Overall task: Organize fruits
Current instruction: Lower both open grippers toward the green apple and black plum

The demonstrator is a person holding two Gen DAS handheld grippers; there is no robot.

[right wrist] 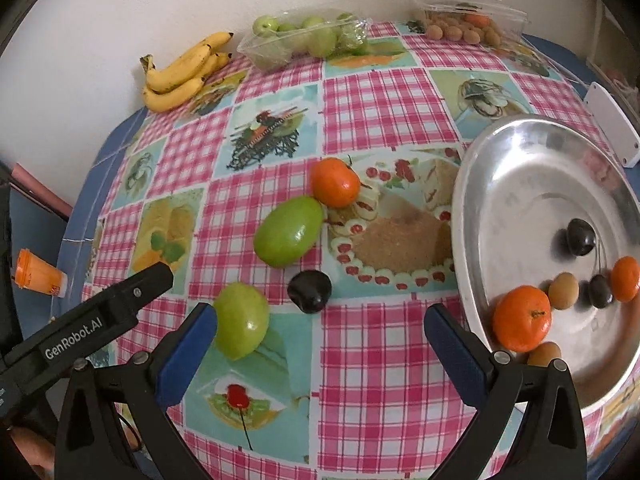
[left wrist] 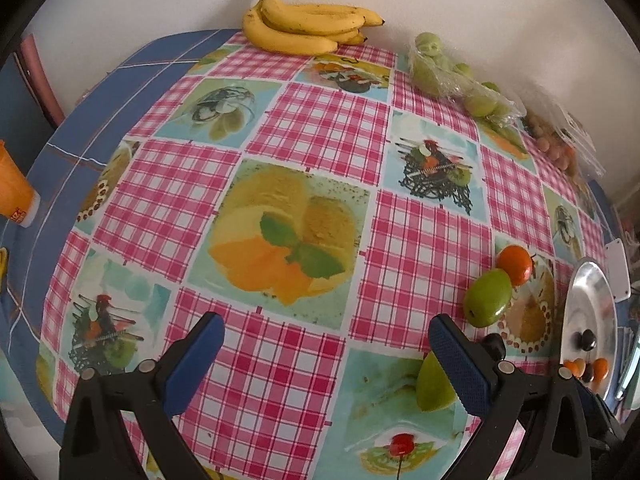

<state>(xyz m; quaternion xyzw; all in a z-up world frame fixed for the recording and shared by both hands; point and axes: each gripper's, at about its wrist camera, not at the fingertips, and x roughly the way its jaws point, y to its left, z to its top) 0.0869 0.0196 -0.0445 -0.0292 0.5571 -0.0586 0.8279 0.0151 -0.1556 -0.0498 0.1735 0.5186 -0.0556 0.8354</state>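
My right gripper point(right wrist: 320, 356) is open above the checked tablecloth, nothing between its fingers. A green fruit point(right wrist: 241, 328) lies just beside its left finger. Further out are a dark plum point(right wrist: 309, 291), a larger green fruit point(right wrist: 289, 230) and an orange point(right wrist: 335, 182). The steel plate point(right wrist: 500, 140) on the right holds two oranges, dark plums and small brown fruits. My left gripper point(left wrist: 326, 364) is also open and empty. A green fruit point(left wrist: 432, 384) is half hidden behind its right finger, with the other green fruit point(left wrist: 488, 298), the orange point(left wrist: 516, 265) and the plate point(left wrist: 588, 292) to its right.
Bananas point(right wrist: 180, 72), a clear tray of green fruits point(right wrist: 304, 38) and a clamshell of small brown fruits point(right wrist: 468, 20) line the wall. An orange cup point(right wrist: 38, 272) lies at the left table edge, and a white box point(right wrist: 612, 128) sits behind the plate. The left gripper's black body point(right wrist: 100, 316) reaches in from the left.
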